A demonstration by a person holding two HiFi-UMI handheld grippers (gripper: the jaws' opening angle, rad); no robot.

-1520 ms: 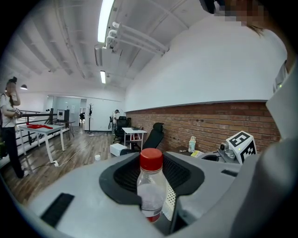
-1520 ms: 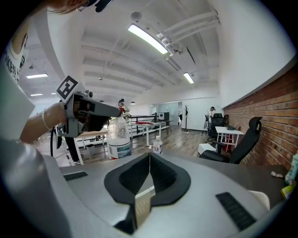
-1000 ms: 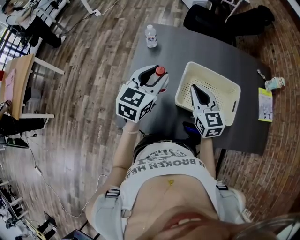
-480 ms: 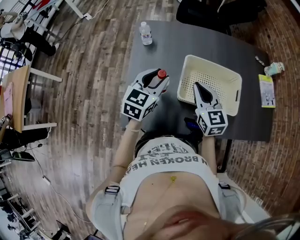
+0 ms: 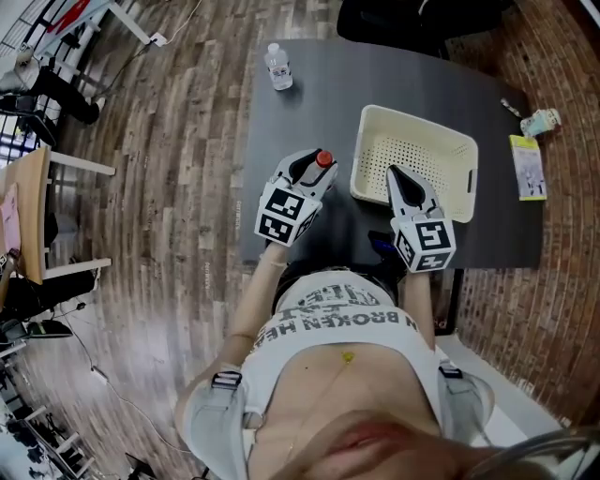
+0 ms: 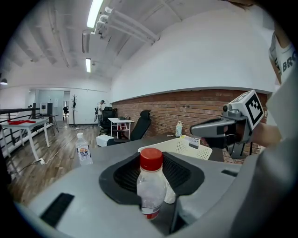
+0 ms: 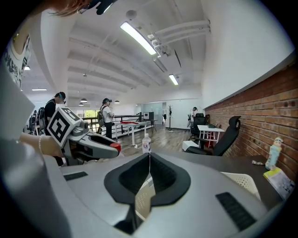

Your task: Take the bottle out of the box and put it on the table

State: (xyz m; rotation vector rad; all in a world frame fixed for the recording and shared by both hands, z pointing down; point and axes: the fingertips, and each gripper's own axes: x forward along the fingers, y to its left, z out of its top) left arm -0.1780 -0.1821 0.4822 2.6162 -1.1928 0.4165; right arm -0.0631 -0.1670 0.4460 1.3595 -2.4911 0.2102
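Note:
A clear bottle with a red cap (image 5: 323, 158) stands upright between the jaws of my left gripper (image 5: 315, 169), which is shut on it just left of the cream basket (image 5: 462, 150). In the left gripper view the bottle (image 6: 150, 188) fills the gap of that gripper (image 6: 152, 182), over the dark table (image 5: 309, 94). Whether the bottle's base touches the table is hidden. My right gripper (image 5: 395, 174) is shut and empty, its tips over the basket's near rim. Its jaws meet in the right gripper view (image 7: 149, 155).
A second water bottle (image 5: 277, 67) stands at the table's far left corner. A small figurine-like bottle (image 5: 540, 122) and a yellow packet (image 5: 529, 167) lie at the right edge. A black office chair (image 5: 394, 19) is behind the table, a wooden chair (image 5: 28, 216) at far left.
My left gripper has sunk toward the table with the bottle in it, staying left of the basket. The right gripper has kept its place at the basket's near rim.

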